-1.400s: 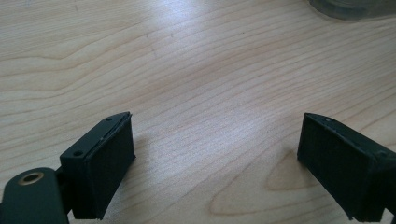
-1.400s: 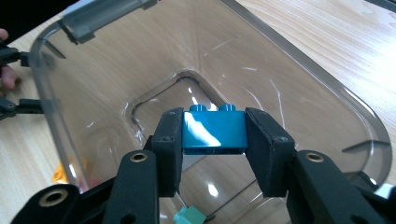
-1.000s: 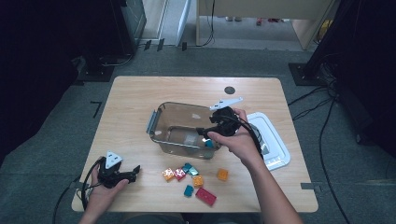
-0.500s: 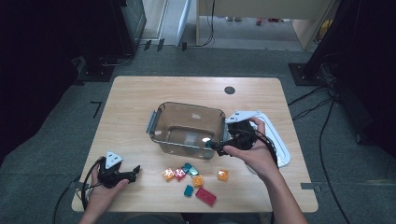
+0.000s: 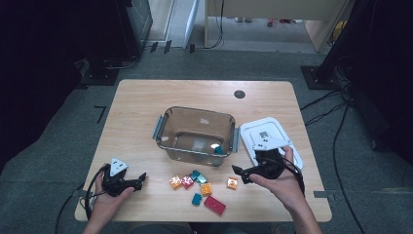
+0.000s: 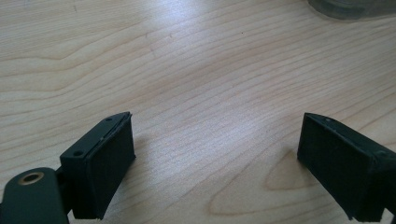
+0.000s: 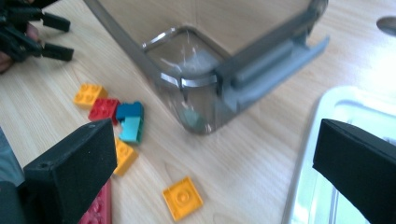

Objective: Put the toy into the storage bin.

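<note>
Orange and square, the loose plate brick [image 5: 232, 183] lies flat on the bench [image 5: 141, 112], studs up, just left of your right tongs [image 5: 238, 173] and near the clear tub's [image 5: 168, 127] right near corner. In the right gripper view that brick [image 7: 182, 197] sits turned so its corners point near and far, and being square it has no long axis. Your right tongs [image 7: 210, 186] are spread wide and pinch nothing, their tips pointing left toward the bricks.

Farther left lies the cluster: an orange brick [image 5: 176, 182], a red one [image 5: 187, 182] touching it, a teal one [image 5: 198, 176], and another orange piece [image 5: 206, 188]. Nearest you, the red long brick [image 5: 215, 205] lies with its long axis running from far left to near right. One teal brick [image 5: 217, 148] sits inside the tub.

A white lid [image 5: 253, 134] rests on the bench right of the tub, partly under your right hand. I can read no writing on it.

Your left tongs [image 5: 141, 178] rest at the near left, pointing right toward the cluster, spread apart over bare wood and holding nothing [image 6: 215, 154].
</note>
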